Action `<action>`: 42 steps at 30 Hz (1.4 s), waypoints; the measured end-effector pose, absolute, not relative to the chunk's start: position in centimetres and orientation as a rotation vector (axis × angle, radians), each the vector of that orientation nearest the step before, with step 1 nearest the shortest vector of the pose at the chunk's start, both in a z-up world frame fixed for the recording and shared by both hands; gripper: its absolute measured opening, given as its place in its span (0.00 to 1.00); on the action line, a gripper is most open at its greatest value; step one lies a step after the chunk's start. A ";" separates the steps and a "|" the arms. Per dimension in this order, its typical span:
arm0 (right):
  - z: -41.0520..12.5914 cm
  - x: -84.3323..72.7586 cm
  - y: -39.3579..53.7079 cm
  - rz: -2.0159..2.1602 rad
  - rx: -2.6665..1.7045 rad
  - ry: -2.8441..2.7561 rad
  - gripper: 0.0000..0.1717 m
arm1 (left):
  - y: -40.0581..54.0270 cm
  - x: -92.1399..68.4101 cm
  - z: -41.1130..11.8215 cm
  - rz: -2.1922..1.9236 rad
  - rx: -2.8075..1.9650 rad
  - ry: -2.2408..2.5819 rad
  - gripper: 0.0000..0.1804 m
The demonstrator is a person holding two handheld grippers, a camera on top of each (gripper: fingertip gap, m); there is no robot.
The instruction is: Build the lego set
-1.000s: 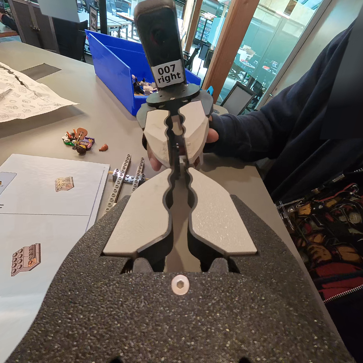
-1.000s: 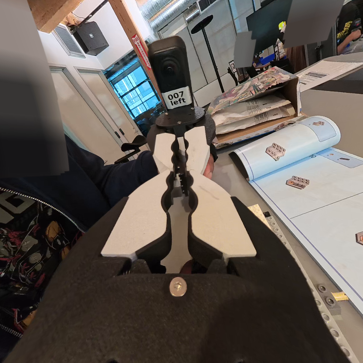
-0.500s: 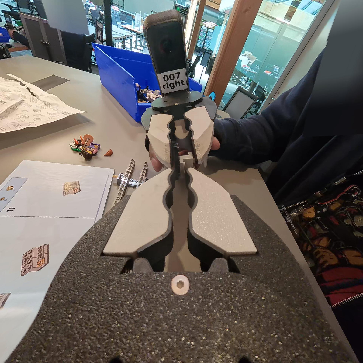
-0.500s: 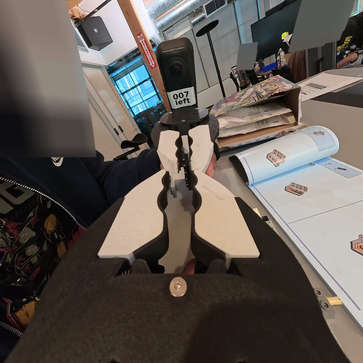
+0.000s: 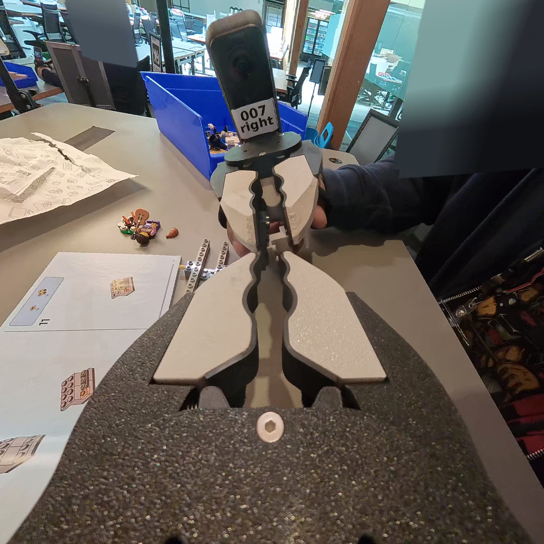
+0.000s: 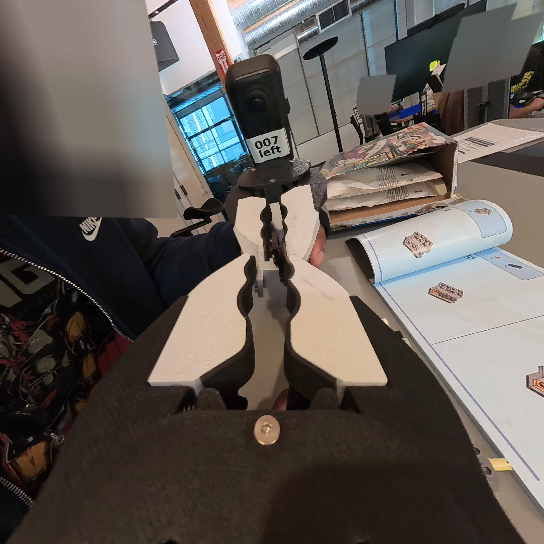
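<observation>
My two grippers meet tip to tip above the grey table (image 5: 368, 279). My left gripper (image 5: 268, 259) is shut on a thin dark piece (image 5: 263, 235), which lies along its left finger and sticks out forward. The right wrist view shows the same dark piece (image 6: 276, 243) between the left gripper's (image 6: 273, 254) fingers. My right gripper (image 6: 269, 262) is shut on a light grey brick (image 6: 265, 279), which lies against its left finger. The brick (image 5: 281, 240) also shows in the left wrist view inside the right gripper (image 5: 272, 247), with the dark piece reaching in beside it.
An open instruction booklet (image 5: 88, 288) (image 6: 456, 294) lies on the table. A grey studded beam assembly (image 5: 203, 265), a small pile of colourful pieces (image 5: 139, 225), torn white paper (image 5: 44, 173) and a blue bin (image 5: 176, 112) lie beyond. A cardboard box of papers (image 6: 391, 182) stands behind. A person's body is close by. My left and right fingertips are right by each other.
My right gripper's jaws widened, and the grey brick now shows between them beside the dark piece. Both grippers stayed tip to tip and rose a little.
</observation>
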State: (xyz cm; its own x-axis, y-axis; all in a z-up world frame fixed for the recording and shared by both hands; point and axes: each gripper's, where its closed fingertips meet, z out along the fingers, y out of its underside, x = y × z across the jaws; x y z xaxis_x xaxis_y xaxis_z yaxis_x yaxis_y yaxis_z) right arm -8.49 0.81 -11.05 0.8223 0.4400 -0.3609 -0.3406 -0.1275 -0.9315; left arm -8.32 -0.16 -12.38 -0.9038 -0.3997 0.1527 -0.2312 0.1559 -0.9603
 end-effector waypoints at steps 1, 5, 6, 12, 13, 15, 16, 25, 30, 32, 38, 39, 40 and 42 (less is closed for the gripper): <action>-11.0 -8.5 0.8 0.672 -1.557 -0.082 0.11 | -0.2 -8.3 -12.3 -1.862 -0.625 2.277 0.06; -10.7 -8.4 0.8 0.682 -1.542 -0.059 0.11 | -0.2 -8.2 -12.0 -1.879 -0.628 2.257 0.05; -10.7 -8.3 0.9 0.690 -1.541 -0.049 0.11 | -0.2 -8.2 -12.0 -1.891 -0.637 2.255 0.05; -10.5 -8.4 0.8 0.730 -1.547 -0.028 0.11 | -0.3 -8.1 -11.8 -1.909 -0.631 2.243 0.05; -10.4 -8.4 0.7 0.724 -1.550 -0.033 0.11 | -0.3 -8.1 -11.7 -1.903 -0.623 2.240 0.05; -10.3 -8.5 0.6 0.709 -1.547 -0.054 0.11 | -0.3 -8.2 -11.6 -1.897 -0.602 2.234 0.05; -10.2 -8.6 0.6 0.700 -1.544 -0.064 0.11 | -0.4 -8.3 -11.5 -1.902 -0.596 2.231 0.05; -9.7 -8.7 0.5 0.693 -1.512 -0.083 0.11 | -0.5 -8.4 -11.0 -1.880 -0.537 2.201 0.04; -9.8 -8.4 0.7 0.682 -1.520 -0.054 0.11 | -0.4 -8.0 -11.1 -1.887 -0.544 2.177 0.04; -9.9 -8.2 0.7 0.665 -1.537 -0.045 0.11 | -0.3 -7.9 -11.2 -1.921 -0.555 2.169 0.04; -9.8 -8.3 0.6 0.592 -1.564 -0.075 0.17 | 0.3 -7.8 -9.9 -2.023 -0.514 2.043 0.04; -9.8 -8.4 0.7 0.572 -1.571 -0.080 0.17 | 0.3 -7.9 -9.7 -2.047 -0.501 2.022 0.04; -9.8 -8.4 0.8 0.557 -1.573 -0.084 0.16 | 0.2 -8.0 -9.6 -2.070 -0.491 2.014 0.04; -9.5 -8.5 0.8 0.538 -1.562 -0.092 0.14 | 0.0 -8.0 -9.4 -2.104 -0.480 1.997 0.04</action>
